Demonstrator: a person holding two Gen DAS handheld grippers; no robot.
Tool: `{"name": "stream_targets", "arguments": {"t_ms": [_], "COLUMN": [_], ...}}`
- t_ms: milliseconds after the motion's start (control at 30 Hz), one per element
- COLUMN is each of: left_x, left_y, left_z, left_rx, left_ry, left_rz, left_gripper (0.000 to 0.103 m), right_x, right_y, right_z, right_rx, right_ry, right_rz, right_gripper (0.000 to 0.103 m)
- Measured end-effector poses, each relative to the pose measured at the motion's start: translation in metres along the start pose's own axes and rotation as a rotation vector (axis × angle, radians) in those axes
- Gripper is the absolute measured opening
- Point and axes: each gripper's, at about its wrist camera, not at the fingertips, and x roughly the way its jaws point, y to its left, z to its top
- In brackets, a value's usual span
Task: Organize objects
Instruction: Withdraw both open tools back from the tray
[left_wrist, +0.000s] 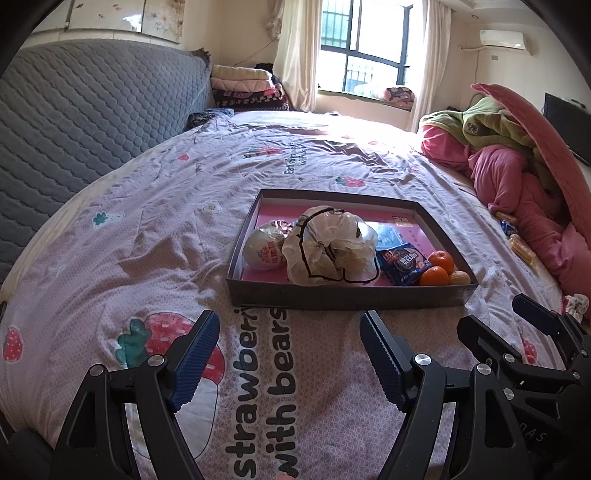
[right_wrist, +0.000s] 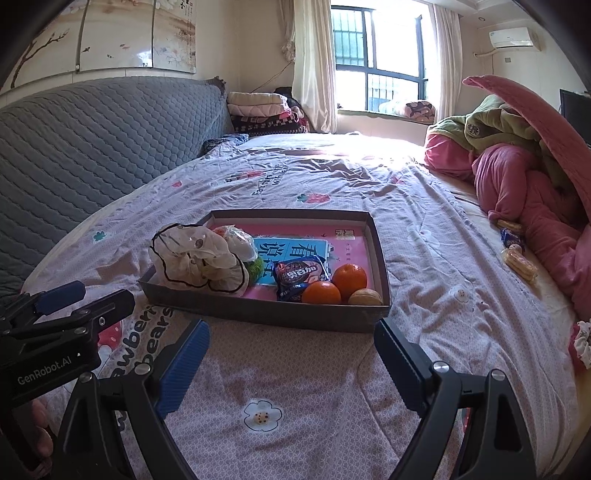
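- The left gripper, black with blue ribbed pads, has its jaws spread wide and holds nothing; only the printed lilac bedsheet shows between them.
- The right gripper, of the same make, is likewise spread wide and empty, hovering just beside the left one over the sheet.
- Straight ahead of both pairs of jaws, near but not touching, lies the shallow dark grey cardboard tray with a pink floor.
- Inside the tray, on the far-left side from the right jaws, sits a crumpled white plastic bag with a black drawstring; a round pale wrapped ball rests against it.
- Toward the tray's near-right corner lie a dark blue biscuit packet, two oranges touching each other, and a tan walnut beside them.
- Well off to the right of the right jaws, against the heaped pink quilt, lie loose wrapped snacks, outside the tray.
- Judged step: between picks, with most items already boxed.
- The next move likely calls for swinging the right gripper out to those stray snacks and closing on one squarely.
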Motion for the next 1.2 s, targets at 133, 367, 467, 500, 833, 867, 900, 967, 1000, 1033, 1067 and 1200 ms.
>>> {"name": "stream_targets", "arguments": {"t_ms": [133,367,467,500,833,867,900,967,1000,1033,1067,1200], "left_x": [0.004,0.017,0.02,0.022,0.033,0.034,0.034,0.035,0.036,0.036,0.037,0.039], "left_y": [0.0,0.001,0.001,0.001,-0.001,0.0,-0.001,0.0,0.0,0.0,0.001,0.001], "left_z": [-0.006,-0.02,-0.024,-0.026,-0.036,-0.037,-0.037,-0.038,-0.038,-0.039,-0.039,-0.041], "left_rx": [0.003,0.012,0.011,0.013,0.023,0.022,0.023,0.024,0.023,0.021,0.019,0.022], "left_ry": [-0.002,0.001,-0.002,-0.006,0.011,0.013,0.014,0.015,0.016,0.018,0.02,0.022], "left_rz": [-0.001,0.014,0.018,0.028,0.028,0.027,0.023,0.028,0.025,0.024,0.023,0.024], "left_gripper": [0.079,0.079,0.079,0.079,0.079,0.079,0.079,0.079,0.079,0.079,0.079,0.079], "right_x": [0.002,0.011,0.012,0.012,0.022,0.024,0.025,0.027,0.027,0.027,0.026,0.024], "right_y": [0.0,0.001,0.002,0.002,-0.002,-0.002,-0.002,-0.003,-0.003,-0.003,-0.003,-0.001], "right_z": [-0.008,-0.025,-0.028,-0.029,-0.042,-0.043,-0.044,-0.046,-0.047,-0.047,-0.047,-0.049], "right_rx": [0.001,0.009,0.015,0.017,0.045,0.045,0.043,0.042,0.044,0.045,0.045,0.043], "right_ry": [-0.007,-0.013,-0.012,-0.011,0.018,0.024,0.033,0.046,0.045,0.043,0.043,0.037], "right_rz": [0.011,-0.008,-0.005,-0.005,-0.022,-0.022,-0.023,-0.033,-0.033,-0.036,-0.034,-0.034], "right_gripper": [0.09,0.09,0.09,0.09,0.09,0.09,0.09,0.09,0.09,0.09,0.09,0.09]}}
